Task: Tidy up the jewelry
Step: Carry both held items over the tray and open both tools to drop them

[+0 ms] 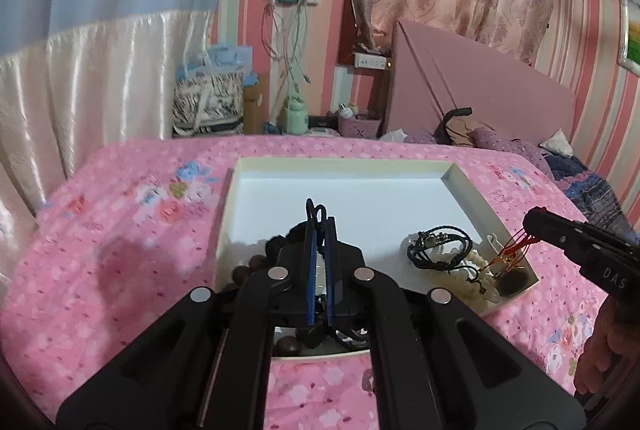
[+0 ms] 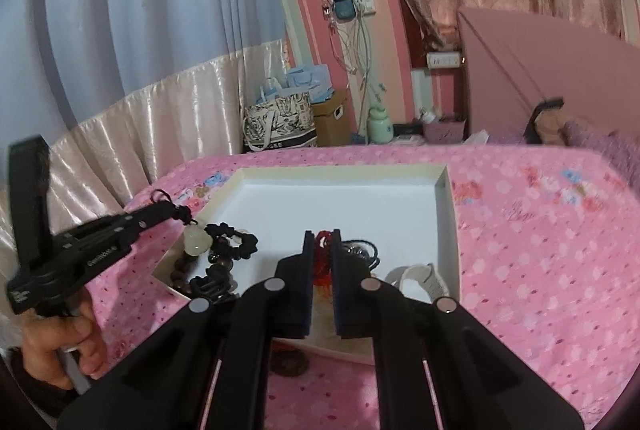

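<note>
A shallow white box (image 1: 468,186) (image 2: 448,206) lies on the pink bedspread. My left gripper (image 1: 319,230) is shut on a black cord necklace (image 1: 316,212); in the right wrist view a pale jade pendant (image 2: 195,242) hangs from that gripper (image 2: 168,216) over the box's left corner. My right gripper (image 2: 322,244) is shut on a red cord piece (image 2: 324,242) and holds it over the box's near right part; it also shows in the left wrist view (image 1: 532,226), with red threads (image 1: 516,248) hanging. Black braided bracelets (image 1: 438,248), brown beads (image 2: 188,268) and a white band (image 2: 424,280) lie in the box.
The pink flowered bedspread (image 1: 120,250) surrounds the box. Behind the bed are bags (image 1: 208,102), a green bottle (image 1: 295,118), a pink headboard (image 1: 480,78) and curtains. A dark round piece (image 2: 288,362) lies by the box's near edge.
</note>
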{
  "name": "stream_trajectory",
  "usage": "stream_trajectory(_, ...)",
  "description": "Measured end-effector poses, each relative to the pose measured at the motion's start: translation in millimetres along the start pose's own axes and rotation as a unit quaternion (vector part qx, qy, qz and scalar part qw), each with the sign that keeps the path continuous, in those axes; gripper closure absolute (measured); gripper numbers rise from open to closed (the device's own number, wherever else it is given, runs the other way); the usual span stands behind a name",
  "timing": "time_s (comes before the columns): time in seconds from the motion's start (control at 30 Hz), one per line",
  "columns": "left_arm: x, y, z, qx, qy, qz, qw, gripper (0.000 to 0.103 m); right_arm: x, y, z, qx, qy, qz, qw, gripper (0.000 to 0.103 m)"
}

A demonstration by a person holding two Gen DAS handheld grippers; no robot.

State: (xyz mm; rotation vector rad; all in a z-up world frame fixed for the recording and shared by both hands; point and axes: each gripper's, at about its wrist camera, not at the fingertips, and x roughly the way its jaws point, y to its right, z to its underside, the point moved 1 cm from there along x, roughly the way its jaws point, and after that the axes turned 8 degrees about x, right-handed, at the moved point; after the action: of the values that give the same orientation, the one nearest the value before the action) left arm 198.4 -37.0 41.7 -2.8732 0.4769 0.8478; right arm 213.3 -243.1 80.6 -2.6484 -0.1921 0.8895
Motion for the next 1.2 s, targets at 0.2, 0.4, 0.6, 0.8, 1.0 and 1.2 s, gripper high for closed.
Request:
stream_trajectory(0.2,31,-5,17,-0.004,-0.023,0.010,0.9997,0.102,20,23,9,0.037,-0.023,-0.009,0.999,0.096)
stream_trajectory(0.4,49,-3,29,0.004,-0.044,0.008,0.9990,0.102,35,28,20,0.018,-0.034,0.035,0.999,0.096)
stream_trajectory(0.6,58,5,41,0.017,-0.061,0.004,0.9980,0.102,41,30,26,-0.001,-0.037,0.072,0.997,0.096)
stream_trajectory(0.8,56,11,45,0.024,-0.063,-0.014,0.9976,0.102,42,29,28,-0.010,-0.035,0.083,0.996,0.096)
stream_trajectory(1.0,54,14,46,0.026,-0.063,-0.020,0.9975,0.102,41,28,30,-0.011,-0.033,0.084,0.996,0.093)
stream_trajectory(1.2,50,14,45,0.022,-0.057,-0.018,0.9980,0.075,38,29,29,-0.008,-0.025,0.081,0.996,0.093)
